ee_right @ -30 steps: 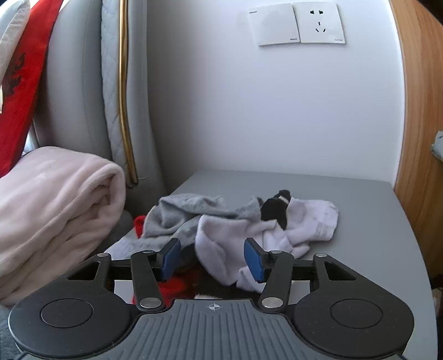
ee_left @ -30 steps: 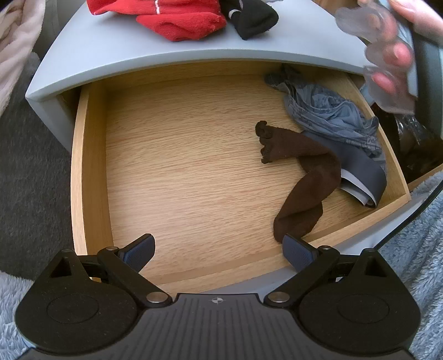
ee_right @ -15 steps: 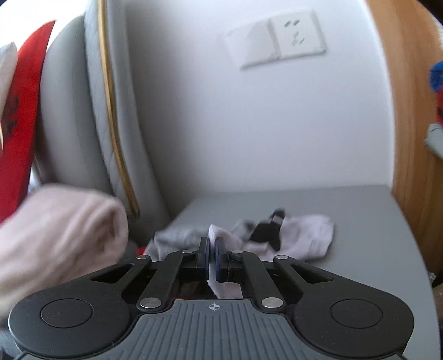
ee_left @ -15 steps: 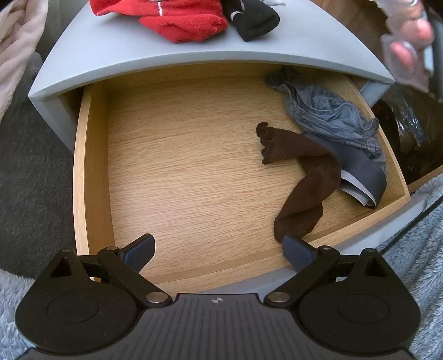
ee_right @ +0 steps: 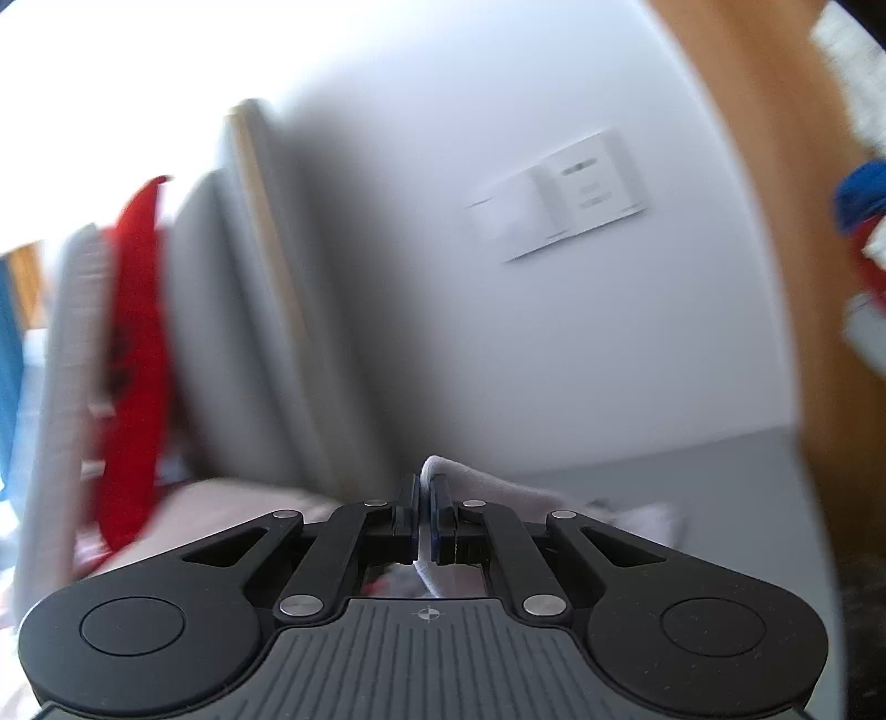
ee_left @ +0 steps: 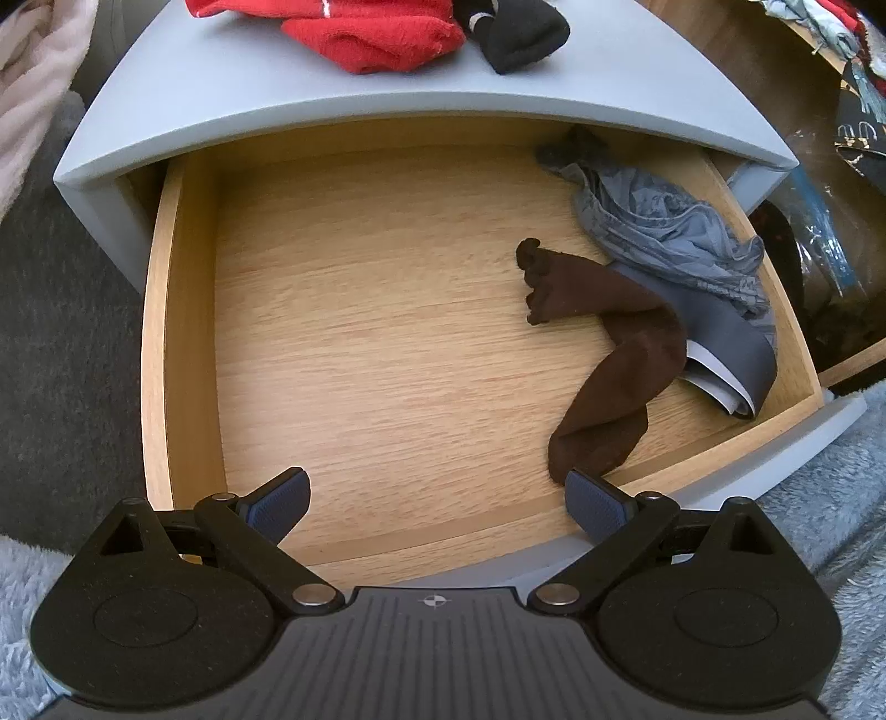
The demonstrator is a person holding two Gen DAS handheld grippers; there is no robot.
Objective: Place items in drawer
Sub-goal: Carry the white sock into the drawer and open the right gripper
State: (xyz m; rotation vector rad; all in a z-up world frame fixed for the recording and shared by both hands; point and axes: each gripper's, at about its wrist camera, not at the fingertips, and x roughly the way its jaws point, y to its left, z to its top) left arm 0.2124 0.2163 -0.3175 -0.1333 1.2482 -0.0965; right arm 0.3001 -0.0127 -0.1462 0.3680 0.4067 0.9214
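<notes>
In the left wrist view the wooden drawer (ee_left: 183,332) of the grey nightstand (ee_left: 221,94) stands pulled out. A brown sock (ee_left: 614,354) and grey-blue underwear (ee_left: 664,232) lie at its right side. My left gripper (ee_left: 437,498) hangs open above the drawer's front edge, holding nothing. A red sock (ee_left: 376,33) and a black sock (ee_left: 526,33) lie on the nightstand top. In the blurred right wrist view my right gripper (ee_right: 423,509) is shut on a white sock (ee_right: 487,484), lifted off the nightstand top (ee_right: 692,471); its jaws closed within the last second.
A pink blanket (ee_left: 27,83) and grey carpet (ee_left: 55,332) lie left of the nightstand. Dark bags and clutter (ee_left: 819,238) fill the space to its right. A padded headboard (ee_right: 232,332), a red cushion (ee_right: 133,343) and a wall socket plate (ee_right: 576,210) show behind the right gripper.
The right gripper closed on the white sock, then rose and tilted away from the sock pile. The hand at the left view's top right has left the frame. The left gripper stayed still.
</notes>
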